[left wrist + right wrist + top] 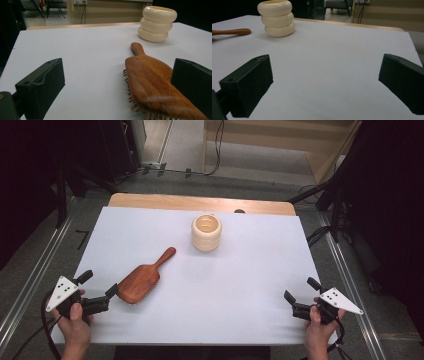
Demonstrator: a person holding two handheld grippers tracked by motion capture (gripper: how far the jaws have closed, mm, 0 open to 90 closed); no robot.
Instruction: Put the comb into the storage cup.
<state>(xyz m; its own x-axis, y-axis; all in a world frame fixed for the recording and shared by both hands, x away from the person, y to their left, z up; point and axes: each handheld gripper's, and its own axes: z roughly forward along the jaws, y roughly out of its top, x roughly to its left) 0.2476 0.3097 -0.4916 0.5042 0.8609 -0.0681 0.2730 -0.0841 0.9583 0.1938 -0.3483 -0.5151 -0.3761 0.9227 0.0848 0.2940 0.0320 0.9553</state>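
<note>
The left gripper (97, 287) rests at the near left of the white counter (225, 285), jaws spread wide with nothing clamped; one jaw sits just beside the wooden hairbrush (142, 280). The brush lies bristles down, handle pointing far and right toward the cream ribbed cup (206, 232). The right gripper (300, 292) sits at the near right, jaws wide and empty.
</note>
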